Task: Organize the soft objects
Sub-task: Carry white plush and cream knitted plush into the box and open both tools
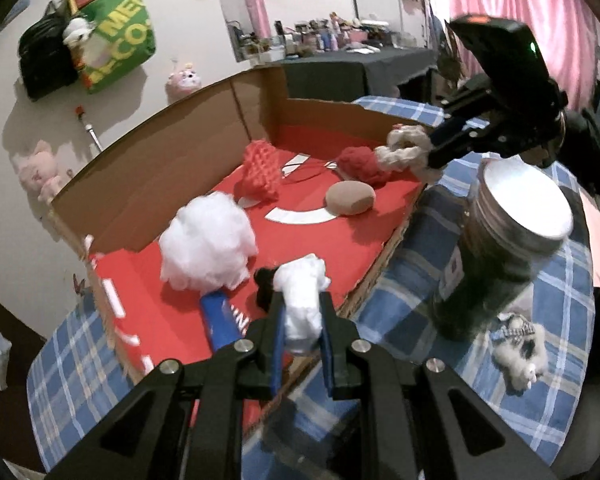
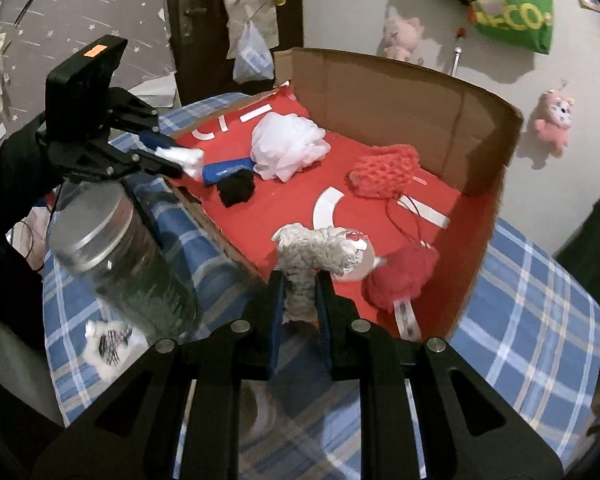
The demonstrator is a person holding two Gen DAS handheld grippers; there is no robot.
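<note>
A cardboard box [image 1: 204, 136] with a red floor stands on the checked cloth. In it lie a white fluffy wad [image 1: 208, 240], a red knitted piece [image 1: 262, 172], a red pompom [image 1: 360, 164], a tan pad [image 1: 350, 198], a black scrap [image 2: 236, 192] and a blue roll [image 1: 222, 320]. My left gripper [image 1: 302, 320] is shut on a white soft wad [image 1: 302, 300] above the box's near edge. My right gripper [image 2: 300, 296] is shut on a cream crocheted toy [image 2: 320, 252] over the box's edge. Each gripper shows in the other's view: the right gripper [image 1: 428, 152], the left gripper [image 2: 180, 162].
A glass jar with a metal lid [image 1: 512, 240] stands on the blue checked cloth [image 1: 548, 360] beside the box. A small furry toy [image 1: 520, 356] lies near it. Bags and plush toys hang on the wall behind; pink curtains and a cluttered table stand further off.
</note>
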